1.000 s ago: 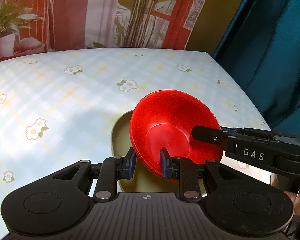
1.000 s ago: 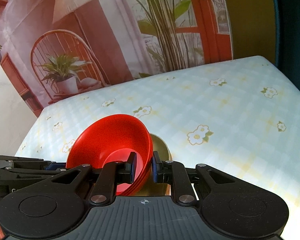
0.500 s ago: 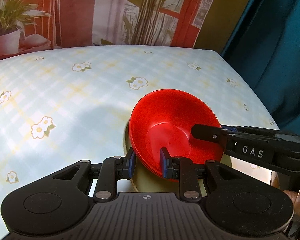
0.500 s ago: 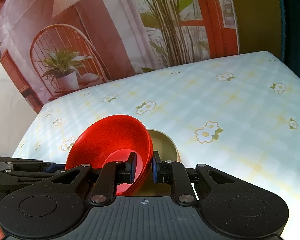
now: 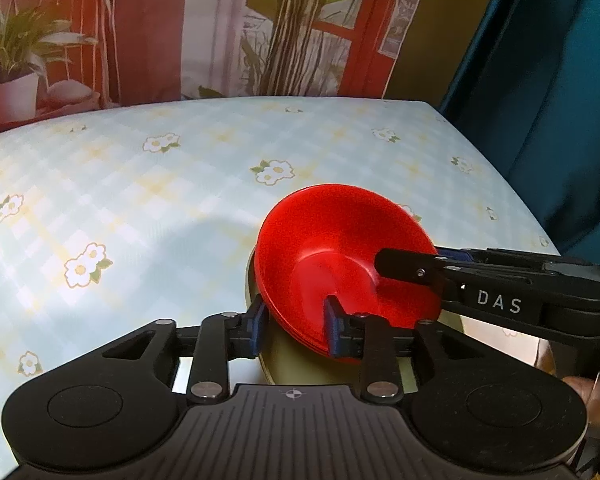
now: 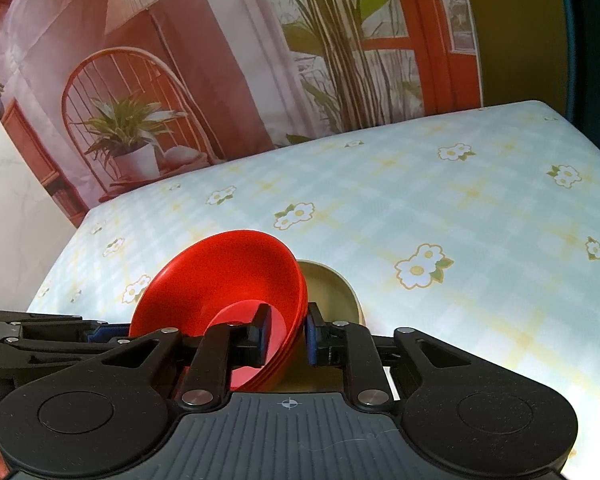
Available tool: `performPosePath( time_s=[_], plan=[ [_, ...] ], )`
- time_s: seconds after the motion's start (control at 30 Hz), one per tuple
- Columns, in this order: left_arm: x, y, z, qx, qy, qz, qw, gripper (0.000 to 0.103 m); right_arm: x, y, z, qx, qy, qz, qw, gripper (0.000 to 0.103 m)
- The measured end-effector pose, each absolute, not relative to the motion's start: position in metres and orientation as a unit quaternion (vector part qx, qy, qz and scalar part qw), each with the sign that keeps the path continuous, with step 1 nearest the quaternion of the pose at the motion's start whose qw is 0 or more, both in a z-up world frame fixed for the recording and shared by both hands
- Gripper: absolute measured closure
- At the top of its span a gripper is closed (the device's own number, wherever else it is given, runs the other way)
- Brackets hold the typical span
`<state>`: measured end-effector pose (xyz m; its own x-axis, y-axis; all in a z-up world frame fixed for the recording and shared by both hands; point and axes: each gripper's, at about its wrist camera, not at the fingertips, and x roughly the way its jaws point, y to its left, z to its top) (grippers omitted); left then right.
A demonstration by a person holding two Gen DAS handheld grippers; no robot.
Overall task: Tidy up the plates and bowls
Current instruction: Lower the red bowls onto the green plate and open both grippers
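Observation:
A stack of red bowls [image 5: 340, 240] leans tilted on an olive plate [image 5: 284, 360] lying on the flowered tablecloth. My left gripper [image 5: 296, 324] straddles the near rim of the stack, one pad outside and one inside. Its jaws are opening and the pads stand slightly off the rim. From the right, a finger of the right gripper [image 5: 408, 266] reaches into the bowl. In the right wrist view the red bowls [image 6: 220, 272] hide part of the plate [image 6: 332, 284]. My right gripper [image 6: 287, 332] straddles their right rim, its jaws opening too.
The table's right edge [image 5: 516, 200] runs beside a teal curtain [image 5: 548, 100]. A printed backdrop with plants and a chair stands behind the far edge [image 6: 300, 140]. A hand [image 5: 596, 396] shows at the lower right.
Both pairs of pads have spread apart around the bowl rim, which they pinched before. The bowls and plate have barely shifted.

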<state>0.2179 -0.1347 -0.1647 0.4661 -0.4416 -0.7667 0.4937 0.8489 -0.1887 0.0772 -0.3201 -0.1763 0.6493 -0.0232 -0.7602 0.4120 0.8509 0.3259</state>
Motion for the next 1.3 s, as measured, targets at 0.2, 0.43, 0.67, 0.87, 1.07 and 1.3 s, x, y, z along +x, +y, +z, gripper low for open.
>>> performPosePath(
  time_s=[0.2, 0.43, 0.67, 0.87, 1.07, 1.3],
  plan=[
    [0.213, -0.132, -0.154, 0.033, 0.424, -0.274, 0.862, 0.059, 0.075, -0.318, -0.166, 0.232, 0.392, -0.135, 0.880, 0.074],
    [0.202, -0.123, -0.134, 0.031, 0.400, -0.273, 0.874, 0.056, 0.063, -0.319, -0.147, 0.216, 0.379, -0.149, 0.887, 0.068],
    [0.181, -0.109, -0.114, 0.055, 0.370, -0.253, 0.892, 0.047, 0.054, -0.313, -0.127, 0.183, 0.375, -0.153, 0.896, 0.056],
    [0.168, -0.093, -0.097, 0.053, 0.343, -0.232, 0.909, 0.035, 0.046, -0.301, -0.104, 0.162, 0.363, -0.158, 0.904, 0.046],
    [0.150, -0.077, -0.077, 0.054, 0.310, -0.213, 0.925, 0.021, 0.040, -0.282, -0.082, 0.147, 0.350, -0.155, 0.912, 0.038],
    [0.126, -0.063, -0.050, 0.055, 0.270, -0.190, 0.942, 0.004, 0.026, -0.260, -0.051, 0.129, 0.327, -0.165, 0.922, 0.006]
  ],
)
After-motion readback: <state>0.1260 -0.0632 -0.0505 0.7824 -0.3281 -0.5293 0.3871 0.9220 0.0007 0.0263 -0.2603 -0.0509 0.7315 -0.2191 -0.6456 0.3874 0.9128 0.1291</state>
